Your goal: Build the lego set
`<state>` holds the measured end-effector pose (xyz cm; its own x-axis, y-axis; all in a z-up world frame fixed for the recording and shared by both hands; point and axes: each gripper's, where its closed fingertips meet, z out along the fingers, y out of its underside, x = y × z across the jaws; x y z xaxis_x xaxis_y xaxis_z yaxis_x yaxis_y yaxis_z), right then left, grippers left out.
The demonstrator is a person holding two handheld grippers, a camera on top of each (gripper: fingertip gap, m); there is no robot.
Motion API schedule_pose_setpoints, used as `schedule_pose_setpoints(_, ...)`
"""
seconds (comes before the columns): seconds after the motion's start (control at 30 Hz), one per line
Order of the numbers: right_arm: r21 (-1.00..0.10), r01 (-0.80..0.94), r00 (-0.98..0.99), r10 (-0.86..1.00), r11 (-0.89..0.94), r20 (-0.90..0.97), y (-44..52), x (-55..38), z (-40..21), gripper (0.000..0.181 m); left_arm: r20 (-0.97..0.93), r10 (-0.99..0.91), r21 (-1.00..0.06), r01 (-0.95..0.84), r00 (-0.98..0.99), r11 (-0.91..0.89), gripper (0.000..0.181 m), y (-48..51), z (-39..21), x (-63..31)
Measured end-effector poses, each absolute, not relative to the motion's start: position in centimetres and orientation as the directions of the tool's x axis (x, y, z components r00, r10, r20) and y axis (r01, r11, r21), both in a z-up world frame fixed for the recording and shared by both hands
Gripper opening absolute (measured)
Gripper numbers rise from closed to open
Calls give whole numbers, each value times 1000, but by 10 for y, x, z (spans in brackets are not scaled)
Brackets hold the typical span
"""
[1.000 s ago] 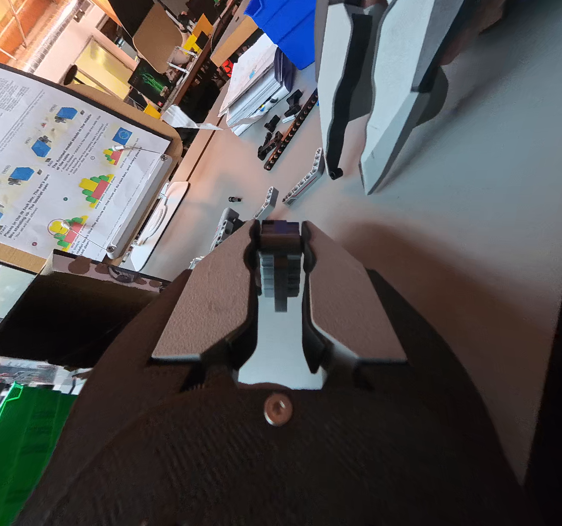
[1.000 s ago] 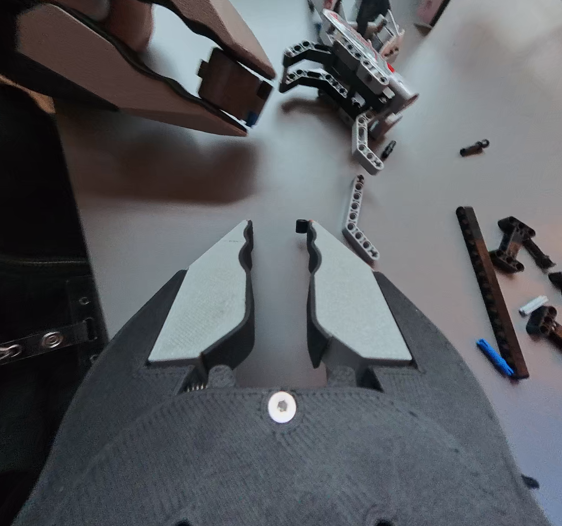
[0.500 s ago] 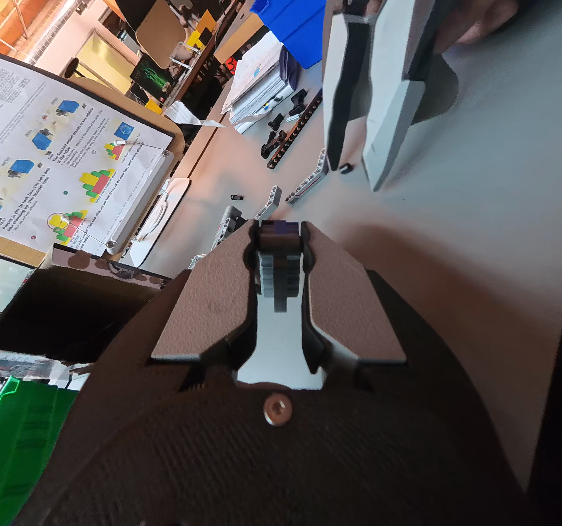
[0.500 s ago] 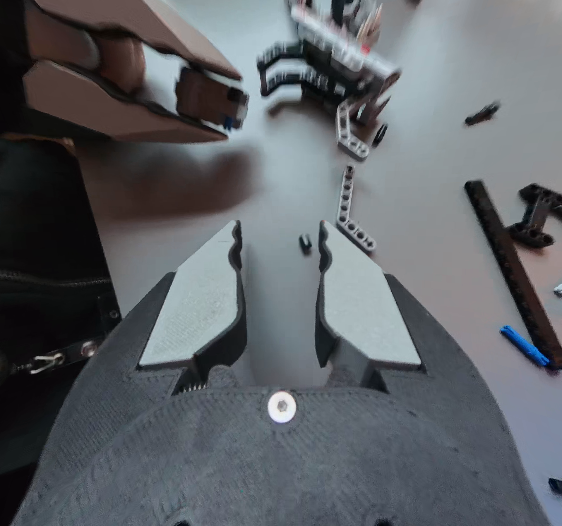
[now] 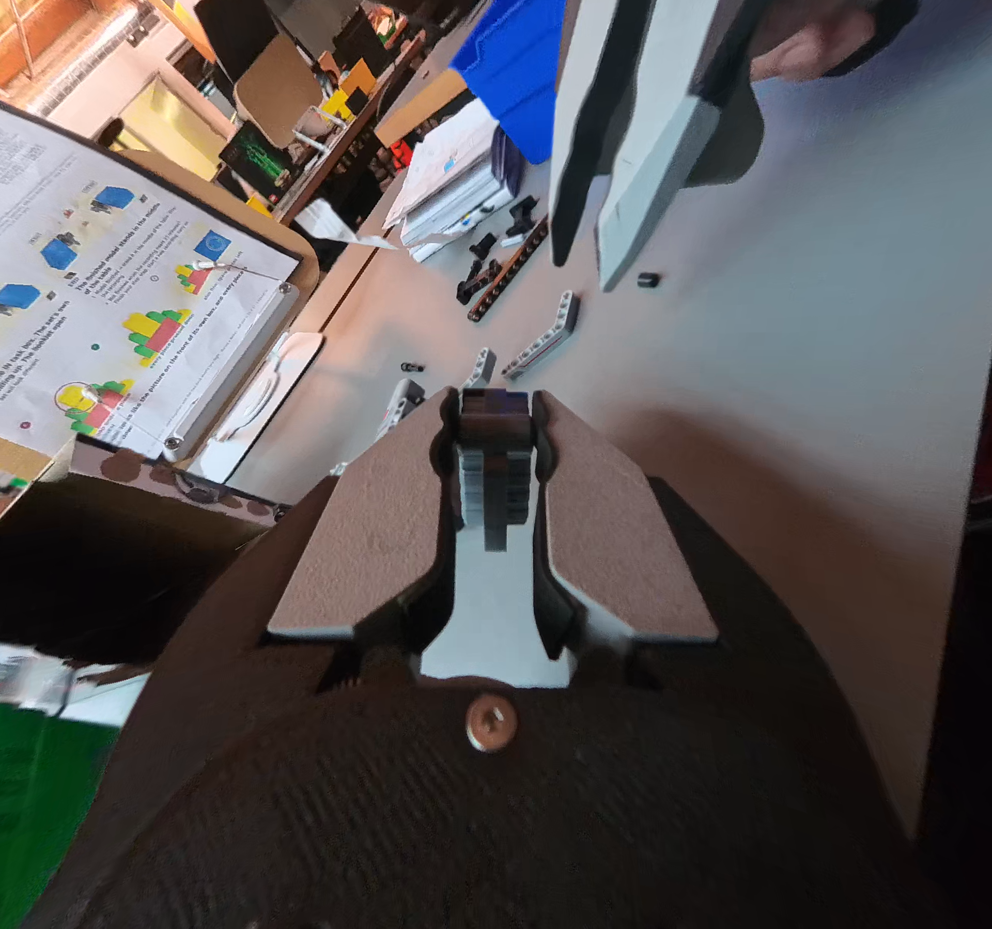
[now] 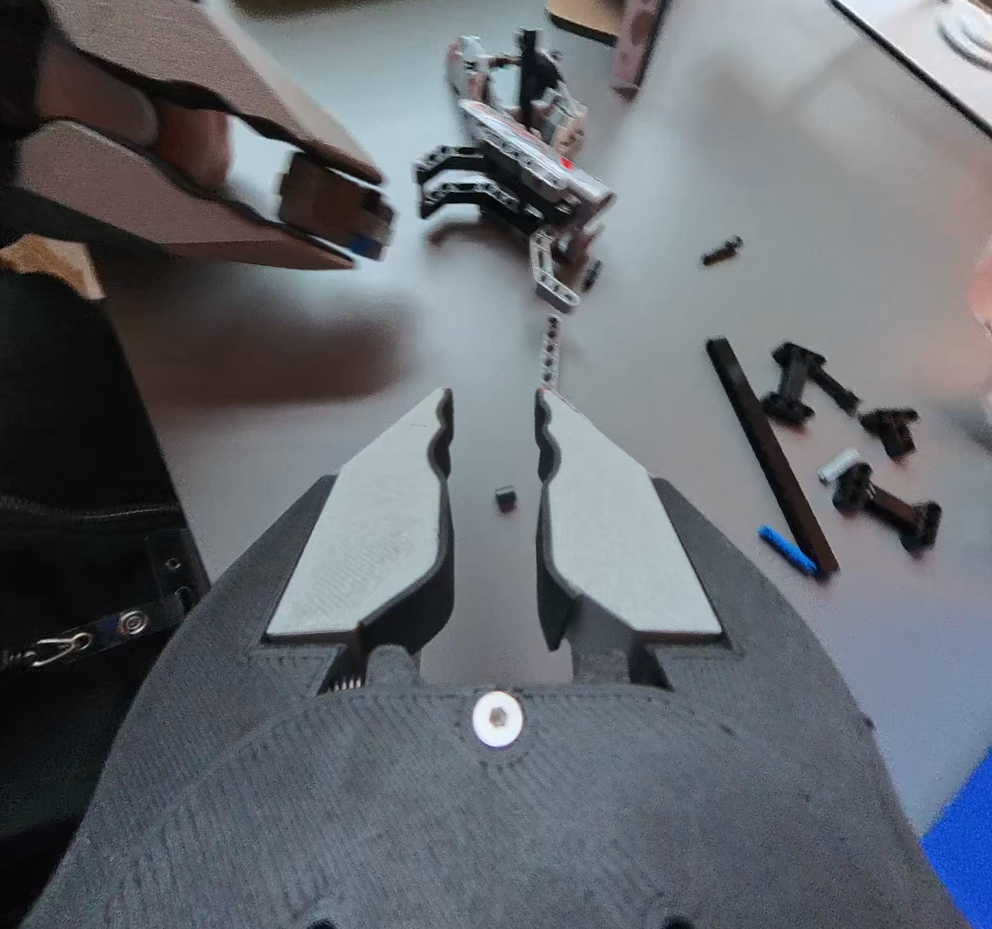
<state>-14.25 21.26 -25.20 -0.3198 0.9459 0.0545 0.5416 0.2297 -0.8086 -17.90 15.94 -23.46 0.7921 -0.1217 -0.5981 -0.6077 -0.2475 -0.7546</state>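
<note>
My left gripper [image 5: 494, 404] is shut on a small dark lego piece [image 5: 494, 452] with stacked grey and black teeth, held above the table. It also shows in the right wrist view [image 6: 370, 221], upper left. My right gripper [image 6: 494, 398] is open and empty, low over the table. A tiny black lego piece [image 6: 505, 499] lies on the table between its fingers, nearer the right one. In the left wrist view the right gripper [image 5: 584, 272] hangs at the top, with the tiny piece [image 5: 648, 279] beside its tip. The part-built grey and black model [image 6: 526, 168] lies ahead.
A grey angled beam [image 6: 550, 350], a long black beam [image 6: 767, 452], a blue pin [image 6: 786, 557] and black connectors [image 6: 885, 500] lie to the right. A blue bin [image 5: 515, 60], a paper stack [image 5: 456, 189] and an instruction sheet [image 5: 134, 302] stand at the table's far side. Tip to tip, the grippers are about 8 cm apart. The blue pin [image 6: 786, 557] is closer to my right gripper, around 12 cm from its tips; the left tips are 20 cm off.
The tiny black piece left my right fingertip and now lies on the table. My right gripper moved forward over it, so it sits farther back between the fingers. The left gripper keeps its hold.
</note>
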Motion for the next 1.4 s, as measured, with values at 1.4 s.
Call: schedule_pose_setpoints(1.4, -858, 491, 17, 986, -152, -166, 294, -73, -161, 19, -561, -141, -804, -577, 816, -141, 24, 155, -220, -170)
